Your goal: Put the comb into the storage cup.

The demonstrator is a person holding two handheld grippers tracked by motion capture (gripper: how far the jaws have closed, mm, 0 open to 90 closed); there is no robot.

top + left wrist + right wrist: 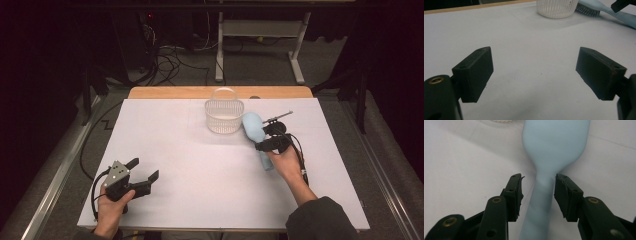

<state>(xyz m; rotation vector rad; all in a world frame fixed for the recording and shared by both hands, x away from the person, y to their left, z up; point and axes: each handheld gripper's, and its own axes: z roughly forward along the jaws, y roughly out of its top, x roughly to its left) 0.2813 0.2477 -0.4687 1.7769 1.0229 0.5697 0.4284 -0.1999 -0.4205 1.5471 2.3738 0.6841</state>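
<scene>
One white bench (200, 170), wood strip along far edge. On it: one white slatted basket (224, 116), far centre, upright, looks empty from high view (thin wire handle arched over it). One pale blue brush (256, 131) just right of basket, head close beside basket wall, handle running back toward near right; dark bristles face down in left claw view (587, 10), touching bench or not: cannot tell.

Two hands, two claws. Right hand (286, 161) holding right claw (264, 142) at brush neck. Right claw view: jaws either side of narrow blue handle (544, 195), right jaw against it or nearly so, small gap at left jaw, so slightly spread around handle, not visibly pinching.

Left hand (111, 205) near left of bench, holding left claw (145, 170), grey three-cornered plate on top, black cable looping off left. Jaws spread wide, nothing between, bare bench surface under them (left claw view). Well apart from basket and brush.

Beyond bench: one white frame leg set on grey floor, tangle of black cables.
</scene>
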